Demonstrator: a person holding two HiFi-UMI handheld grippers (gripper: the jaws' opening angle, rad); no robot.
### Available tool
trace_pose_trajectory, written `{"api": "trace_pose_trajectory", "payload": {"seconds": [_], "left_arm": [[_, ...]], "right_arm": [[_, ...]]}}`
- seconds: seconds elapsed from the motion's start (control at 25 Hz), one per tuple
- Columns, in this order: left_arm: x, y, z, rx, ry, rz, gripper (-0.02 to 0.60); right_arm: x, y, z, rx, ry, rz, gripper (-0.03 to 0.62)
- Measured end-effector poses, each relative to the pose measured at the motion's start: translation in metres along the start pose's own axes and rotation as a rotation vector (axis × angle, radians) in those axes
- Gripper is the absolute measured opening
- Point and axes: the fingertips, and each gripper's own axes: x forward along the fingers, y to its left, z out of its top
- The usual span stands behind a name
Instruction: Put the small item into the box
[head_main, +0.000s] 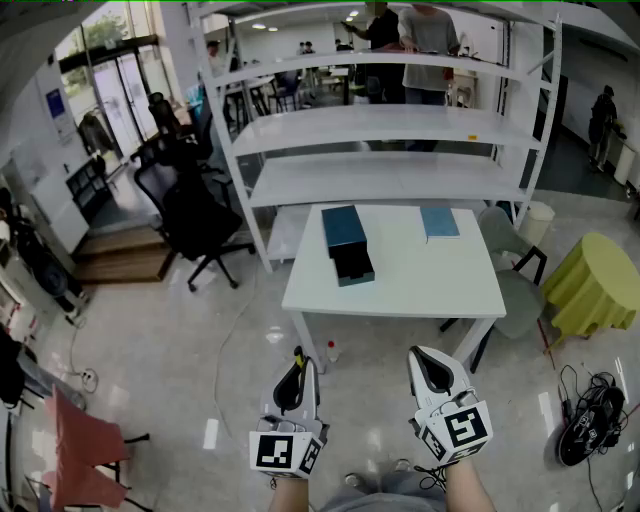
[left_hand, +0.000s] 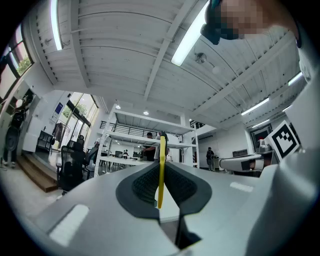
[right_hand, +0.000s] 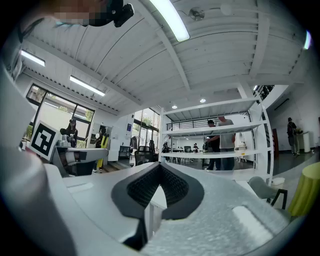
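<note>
Person stands back from table (head_main: 400, 290), both grippers held low over a glossy pale floor (head_main: 180, 360).

Left gripper (head_main: 299, 354): smooth grey-white shell, black pads (left_hand: 142, 182) with a fine ribbed texture. The pads are pressed onto a thin yellow item (left_hand: 160, 170). It is seen edge-on as a flat, narrow strip standing upright between them, its top poking past the tips. The head view does not show it clearly.

Right gripper (head_main: 415, 355): same shell and the same ribbed black pads (right_hand: 145, 187). The tips are pressed together with nothing between them. Only a narrow slit shows lower down.

Table: white, rectangular, flat matte top on white legs, well apart from both grippers. On its far left part is the box (head_main: 343, 228), dark teal and rectangular, with a black block (head_main: 353, 266) touching its near end. Cannot tell whether the box is open. A flat, lighter blue slab (head_main: 439, 222) lies at the far right edge, apart from the box.

Behind the table: white metal rack (head_main: 390, 130) with bare shelves. Black mesh office chair (head_main: 195, 215) to the left. Round stand draped in yellow-green cloth (head_main: 590, 280) to the right.
</note>
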Motion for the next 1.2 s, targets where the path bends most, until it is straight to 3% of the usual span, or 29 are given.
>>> {"api": "trace_pose_trajectory", "payload": {"seconds": [0.64, 1.2], "left_arm": [[0.009, 0.006, -0.002, -0.011, -0.002, -0.006, 0.041], [0.006, 0.029, -0.007, -0.010, 0.014, -0.016, 0.041]], "right_arm": [[0.011, 0.002, -0.005, 0.014, 0.001, 0.006, 0.000], [0.018, 0.003, -0.010, 0.057, -0.017, -0.050, 0.002]]}}
